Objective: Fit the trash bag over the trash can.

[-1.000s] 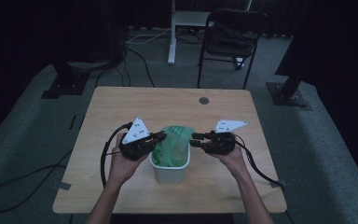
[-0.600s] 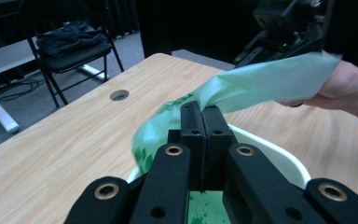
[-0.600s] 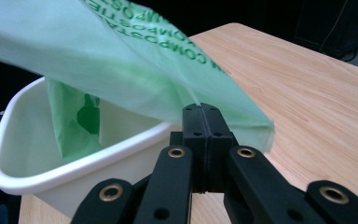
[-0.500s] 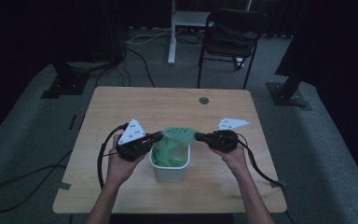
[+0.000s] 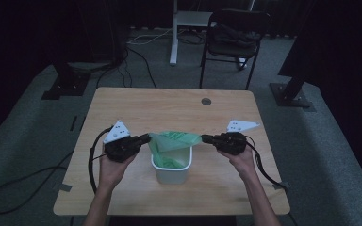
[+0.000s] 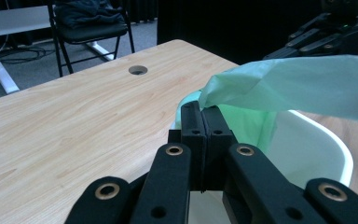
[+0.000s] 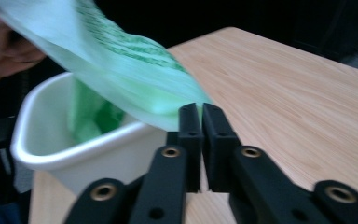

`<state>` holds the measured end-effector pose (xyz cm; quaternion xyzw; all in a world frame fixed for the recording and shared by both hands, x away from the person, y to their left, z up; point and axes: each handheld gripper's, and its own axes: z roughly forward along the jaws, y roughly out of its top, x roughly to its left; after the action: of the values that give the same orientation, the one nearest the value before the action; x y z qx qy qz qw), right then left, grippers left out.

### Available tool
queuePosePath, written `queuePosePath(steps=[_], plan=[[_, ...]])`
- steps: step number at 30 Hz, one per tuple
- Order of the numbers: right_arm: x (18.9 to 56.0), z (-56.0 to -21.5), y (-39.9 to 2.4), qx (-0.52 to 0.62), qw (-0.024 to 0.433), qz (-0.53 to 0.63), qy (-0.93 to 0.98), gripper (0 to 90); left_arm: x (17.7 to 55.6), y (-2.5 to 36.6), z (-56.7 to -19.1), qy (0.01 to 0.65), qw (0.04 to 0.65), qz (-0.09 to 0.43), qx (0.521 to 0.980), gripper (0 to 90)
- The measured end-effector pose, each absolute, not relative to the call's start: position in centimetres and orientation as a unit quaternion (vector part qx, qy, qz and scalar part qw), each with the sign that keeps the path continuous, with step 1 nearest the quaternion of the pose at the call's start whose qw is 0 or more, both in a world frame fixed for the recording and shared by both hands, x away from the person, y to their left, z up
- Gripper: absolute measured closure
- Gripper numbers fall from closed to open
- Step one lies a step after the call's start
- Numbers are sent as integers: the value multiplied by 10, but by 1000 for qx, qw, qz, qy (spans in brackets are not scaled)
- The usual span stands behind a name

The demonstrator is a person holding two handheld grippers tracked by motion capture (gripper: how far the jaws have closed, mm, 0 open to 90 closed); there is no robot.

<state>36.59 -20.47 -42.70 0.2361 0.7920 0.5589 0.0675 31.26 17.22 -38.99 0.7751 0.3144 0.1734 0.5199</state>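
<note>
dim room, dark floor with cables, and a pale wooden table (image 5: 136, 108) carrying a small white plastic bin (image 5: 171, 168). compared with a second ago, the thin green bag (image 5: 175, 140) is no longer bunched over the bin; it is being stretched flat and wide above the rim, probably to fold its mouth over the edge. the left gripper (image 5: 144, 139) is pinching one side of the film, jaws together; the right gripper (image 5: 206, 139), having just been closing, is nipping the other side.
</note>
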Motion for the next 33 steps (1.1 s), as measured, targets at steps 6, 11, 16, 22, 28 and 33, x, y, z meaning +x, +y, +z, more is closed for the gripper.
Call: queuePosePath(steps=[6, 11, 16, 22, 28, 33], plan=[[356, -419, -191, 196, 61, 565, 799, 776, 312, 170, -389, 313, 519, 177, 776, 900], [349, -418, -185, 179, 55, 564, 805, 760, 312, 170, -388, 313, 518, 179, 776, 900], [352, -420, -181, 182, 52, 558, 808, 697, 312, 167, -387, 310, 518, 179, 777, 900], [358, -419, -170, 186, 59, 548, 814, 732, 311, 163, -387, 304, 518, 177, 780, 900], [364, -415, -172, 212, 80, 538, 812, 900, 310, 167, -387, 307, 517, 181, 778, 900], [366, -413, -184, 230, 87, 543, 803, 900, 313, 177, -391, 323, 518, 177, 772, 900]])
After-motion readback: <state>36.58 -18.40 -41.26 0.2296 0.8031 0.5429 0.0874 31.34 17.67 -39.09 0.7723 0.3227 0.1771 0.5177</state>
